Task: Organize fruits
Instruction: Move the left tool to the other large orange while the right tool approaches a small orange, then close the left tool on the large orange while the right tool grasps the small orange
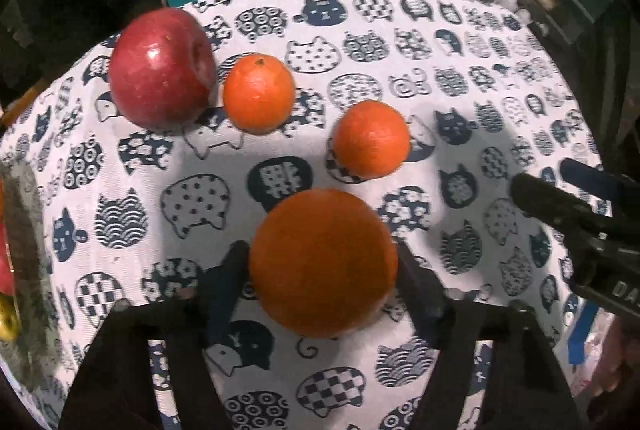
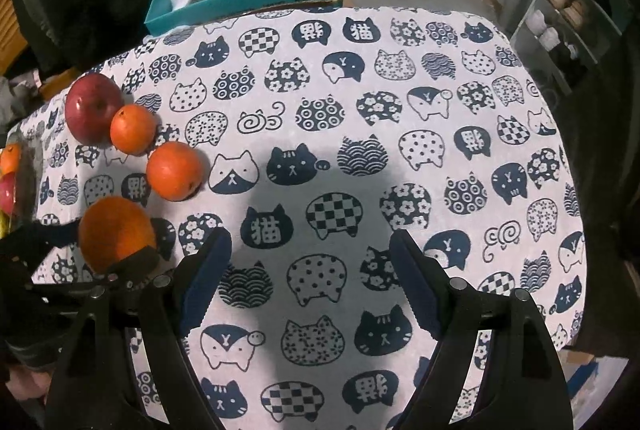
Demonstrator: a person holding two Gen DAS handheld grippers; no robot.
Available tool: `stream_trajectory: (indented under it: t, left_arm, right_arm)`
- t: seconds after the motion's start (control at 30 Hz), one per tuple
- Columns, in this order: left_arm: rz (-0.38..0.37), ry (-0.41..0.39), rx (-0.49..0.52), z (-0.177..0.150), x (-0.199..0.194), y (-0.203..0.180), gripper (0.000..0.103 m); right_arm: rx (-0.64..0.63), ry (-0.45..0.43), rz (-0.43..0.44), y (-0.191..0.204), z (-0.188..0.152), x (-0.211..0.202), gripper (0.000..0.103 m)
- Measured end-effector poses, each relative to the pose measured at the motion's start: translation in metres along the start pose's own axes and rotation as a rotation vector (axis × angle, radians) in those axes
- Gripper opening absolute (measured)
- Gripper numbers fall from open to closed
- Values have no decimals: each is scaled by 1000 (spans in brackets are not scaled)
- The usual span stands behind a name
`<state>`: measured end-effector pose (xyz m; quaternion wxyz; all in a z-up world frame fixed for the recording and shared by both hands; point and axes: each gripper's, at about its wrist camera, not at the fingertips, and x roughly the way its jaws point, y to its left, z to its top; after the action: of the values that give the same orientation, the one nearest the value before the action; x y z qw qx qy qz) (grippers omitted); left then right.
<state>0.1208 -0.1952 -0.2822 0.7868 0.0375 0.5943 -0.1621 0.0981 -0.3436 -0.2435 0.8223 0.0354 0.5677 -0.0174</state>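
A large orange (image 1: 324,262) rests on the cat-print tablecloth (image 1: 460,42), and my left gripper (image 1: 321,248) is shut on it, one finger pressed against each side. Beyond it lie two small oranges (image 1: 372,138) (image 1: 258,92) and a red apple (image 1: 162,70) at the far left. In the right wrist view the same row runs down the left side: apple (image 2: 92,108), small oranges (image 2: 132,129) (image 2: 174,170), large orange (image 2: 116,234). My right gripper (image 2: 312,236) hangs open over bare cloth to the right of the fruit, with nothing between its fingers.
A teal box (image 2: 240,2) stuffed with plastic bags stands behind the table's far edge. More fruit (image 2: 8,166) lies at the left edge, partly cut off. A shelf unit (image 2: 568,14) stands at the far right. The tablecloth (image 2: 400,90) spreads to the right.
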Motion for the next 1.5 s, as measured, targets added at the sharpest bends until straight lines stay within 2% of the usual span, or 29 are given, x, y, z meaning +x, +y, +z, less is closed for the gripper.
stream_trajectory:
  t: [0.17, 0.53, 0.9, 1.1, 1.2, 1.5]
  left_arm:
    - [21, -7, 16, -4, -2, 0, 67]
    - [81, -30, -70, -10, -18, 50, 67]
    - [87, -48, -104, -14, -28, 76, 67]
    - [88, -52, -118, -14, -28, 78, 66]
    - [88, -61, -117, -14, -31, 78, 66]
    - [95, -96, -117, -15, -47, 80, 66]
  right_arm:
    - [5, 1, 56, 7, 5, 3, 81]
    - [-38, 26, 188, 47, 22, 24, 81]
    - [-97, 51, 208, 81, 36, 52, 81]
    - [-123, 65, 199, 89, 35, 62, 59]
    - [-149, 53, 161, 92, 32, 62, 45]
    - [-141, 19, 158, 85, 30, 48, 43]
